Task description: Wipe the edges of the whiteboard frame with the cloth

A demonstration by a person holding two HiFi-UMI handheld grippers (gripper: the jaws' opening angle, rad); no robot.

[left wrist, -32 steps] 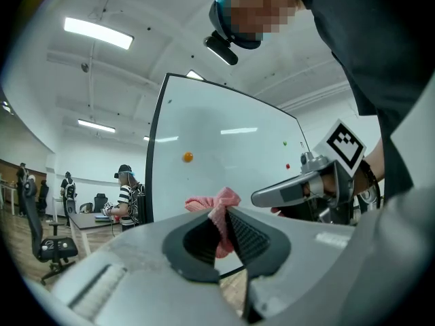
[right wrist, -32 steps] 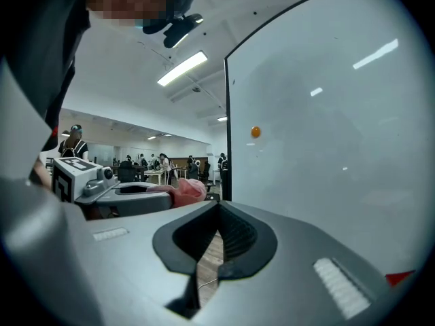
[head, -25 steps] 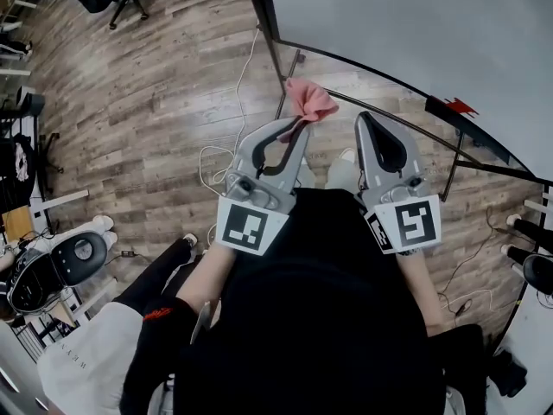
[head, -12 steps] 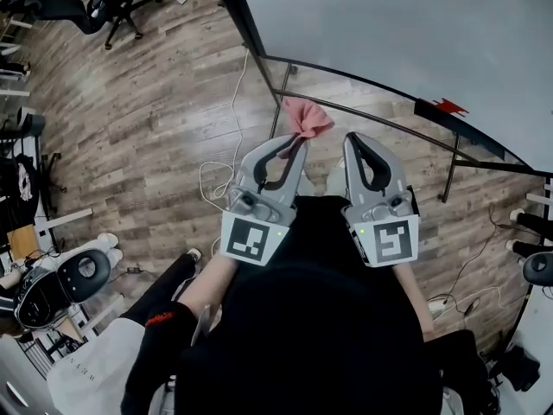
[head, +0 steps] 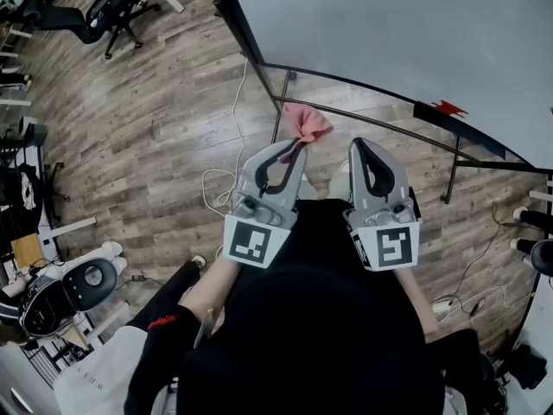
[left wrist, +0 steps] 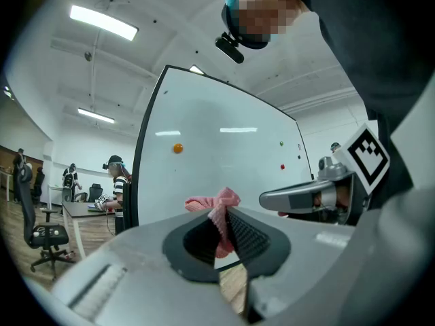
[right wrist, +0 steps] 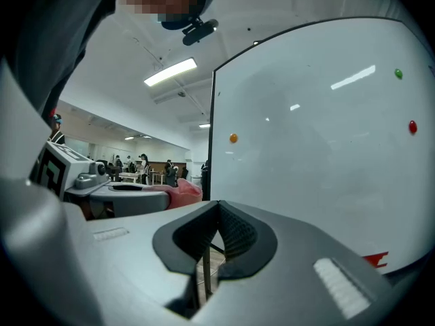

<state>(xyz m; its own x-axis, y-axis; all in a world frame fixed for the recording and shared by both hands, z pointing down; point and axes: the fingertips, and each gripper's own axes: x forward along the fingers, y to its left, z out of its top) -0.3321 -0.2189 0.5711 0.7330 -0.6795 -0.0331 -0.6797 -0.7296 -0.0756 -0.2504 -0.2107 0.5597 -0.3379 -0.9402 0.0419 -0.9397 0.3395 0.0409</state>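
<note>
Wood-plank floor (head: 147, 119) of an open office, with a pink cloth (head: 304, 121) held up near the lower left corner of a whiteboard (head: 415, 33).

The cloth is pinched between the closed jaws of the left hand-held gripper (head: 299, 143), its bunched end sticking out past the tips toward the whiteboard and not touching the board's dark frame (head: 235, 17). Just to the right of it, also facing the whiteboard, the right hand-held gripper (head: 361, 143) has its jaws pressed together with nothing between them. An orange magnet (left wrist: 177, 149) sits on the whiteboard near its left edge. A white cable (head: 226, 158) trails over the floor from below the whiteboard's left corner, and a black office chair (head: 108, 3) stands well to the left of the whiteboard.
</note>
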